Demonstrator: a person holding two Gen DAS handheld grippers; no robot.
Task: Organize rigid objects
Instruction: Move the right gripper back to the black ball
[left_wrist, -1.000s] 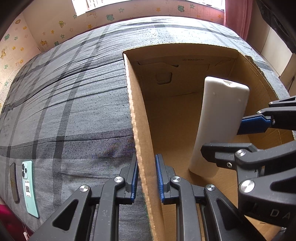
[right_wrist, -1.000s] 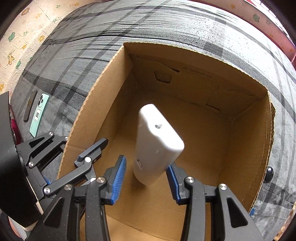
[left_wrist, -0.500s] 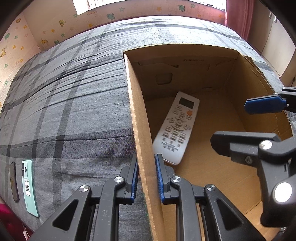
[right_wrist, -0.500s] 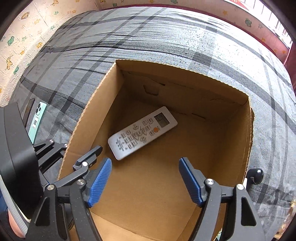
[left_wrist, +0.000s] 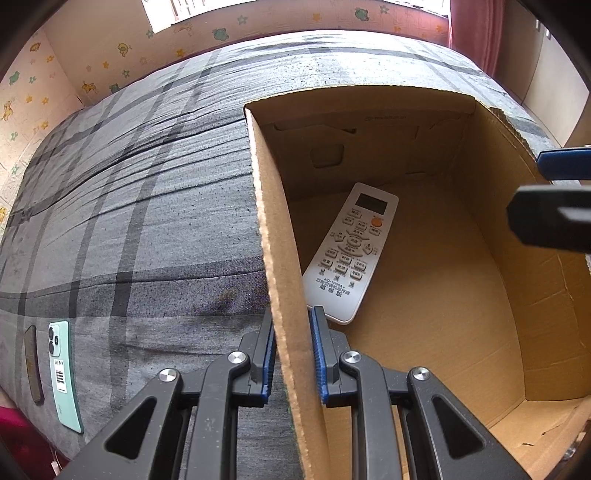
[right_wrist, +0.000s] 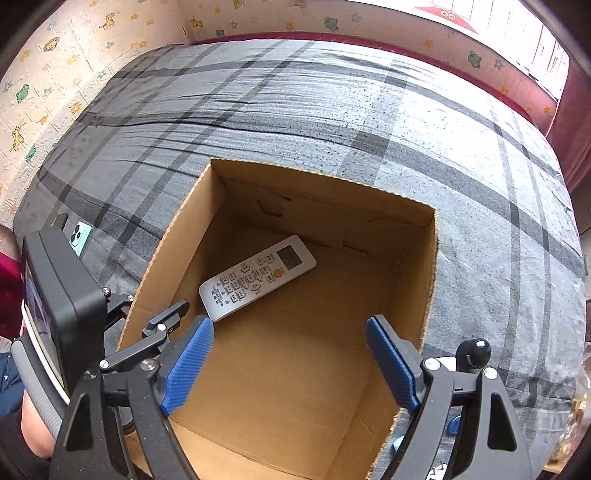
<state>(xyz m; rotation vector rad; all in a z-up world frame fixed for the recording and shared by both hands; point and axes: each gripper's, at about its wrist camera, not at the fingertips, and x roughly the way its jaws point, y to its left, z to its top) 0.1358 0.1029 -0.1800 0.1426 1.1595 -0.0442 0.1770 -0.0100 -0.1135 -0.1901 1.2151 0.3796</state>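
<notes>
Left wrist view shows the left gripper (left_wrist: 291, 350) with its two blue-padded fingers pinched on the left wall of a cardboard box (left_wrist: 273, 236), one finger outside the wall and one inside, both pads pressed to the cardboard. A white remote control (left_wrist: 351, 251) lies flat on the box floor, buttons facing up, its screen end pointing toward the far wall and its near end just beside the inner finger. It sits close to the left wall, apart from the right wall. At the right edge of this view a blue pad and black frame of the right gripper (left_wrist: 554, 192) hang above the box's right side.

From the right wrist view, the right gripper (right_wrist: 288, 365) hovers over the open box (right_wrist: 428, 280), its jaws spread wide and holding nothing. The remote (right_wrist: 258, 277) rests diagonally on the floor of the box below and ahead of the fingertips, not touching them. The left gripper (right_wrist: 162, 325) shows at the lower left, clamped on the box's edge.

The box stands on a grey plaid bedcover (right_wrist: 332, 110). A mint-green phone (left_wrist: 62, 373) lies on the cover well to the left of the box, with a dark flat object (left_wrist: 32, 363) just beside it. Wallpaper with small animals and stars (left_wrist: 110, 62) runs behind the bed.
</notes>
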